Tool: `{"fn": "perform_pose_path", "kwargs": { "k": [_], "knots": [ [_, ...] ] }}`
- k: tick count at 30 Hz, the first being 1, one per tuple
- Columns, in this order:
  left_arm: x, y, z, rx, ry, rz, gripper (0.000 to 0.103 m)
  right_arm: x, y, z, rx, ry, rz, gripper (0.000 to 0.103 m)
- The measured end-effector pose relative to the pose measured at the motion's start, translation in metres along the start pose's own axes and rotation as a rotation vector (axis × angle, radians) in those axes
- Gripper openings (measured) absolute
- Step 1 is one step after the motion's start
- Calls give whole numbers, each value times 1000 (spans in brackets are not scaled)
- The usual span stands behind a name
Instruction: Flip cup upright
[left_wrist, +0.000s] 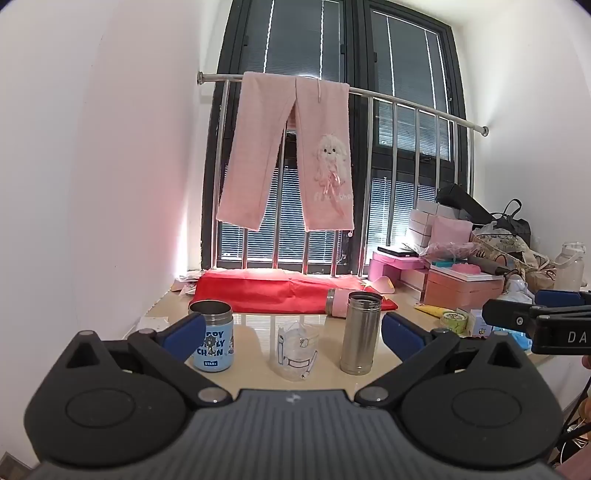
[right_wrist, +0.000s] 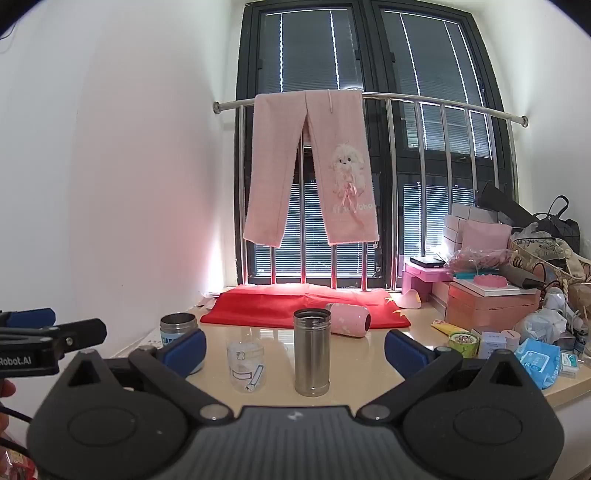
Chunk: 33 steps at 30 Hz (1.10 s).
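A pink cup (right_wrist: 349, 319) lies on its side at the front edge of a red cloth (right_wrist: 295, 306), behind the other cups; in the left wrist view the pink cup (left_wrist: 337, 302) is partly hidden by a steel flask (left_wrist: 359, 332). The steel flask (right_wrist: 312, 352), a clear printed glass (right_wrist: 246, 365) (left_wrist: 296, 349) and a blue-labelled steel cup (left_wrist: 212, 339) (right_wrist: 177, 326) stand upright on the beige table. My left gripper (left_wrist: 293, 334) is open and empty, short of the cups. My right gripper (right_wrist: 295, 349) is open and empty, also short of them.
Pink boxes (right_wrist: 487, 302), bags, a tape roll (right_wrist: 463, 343) and a blue wipes pack (right_wrist: 535, 360) crowd the table's right side. A railing with pink trousers (right_wrist: 314, 173) stands behind. A white wall is on the left.
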<state>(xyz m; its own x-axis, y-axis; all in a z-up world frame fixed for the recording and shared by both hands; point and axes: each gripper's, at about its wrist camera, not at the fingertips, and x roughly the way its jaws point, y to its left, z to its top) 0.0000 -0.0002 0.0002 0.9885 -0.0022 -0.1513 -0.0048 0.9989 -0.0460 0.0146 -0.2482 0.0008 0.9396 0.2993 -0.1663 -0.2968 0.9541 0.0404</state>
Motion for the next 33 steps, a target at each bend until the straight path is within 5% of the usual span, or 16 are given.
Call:
{"fn": "perform_pose_path", "kwargs": {
  "k": [33],
  "knots": [
    [-2, -3, -1, 0, -1, 0, 103, 1, 0, 0, -5, 1, 0, 103]
  ]
}}
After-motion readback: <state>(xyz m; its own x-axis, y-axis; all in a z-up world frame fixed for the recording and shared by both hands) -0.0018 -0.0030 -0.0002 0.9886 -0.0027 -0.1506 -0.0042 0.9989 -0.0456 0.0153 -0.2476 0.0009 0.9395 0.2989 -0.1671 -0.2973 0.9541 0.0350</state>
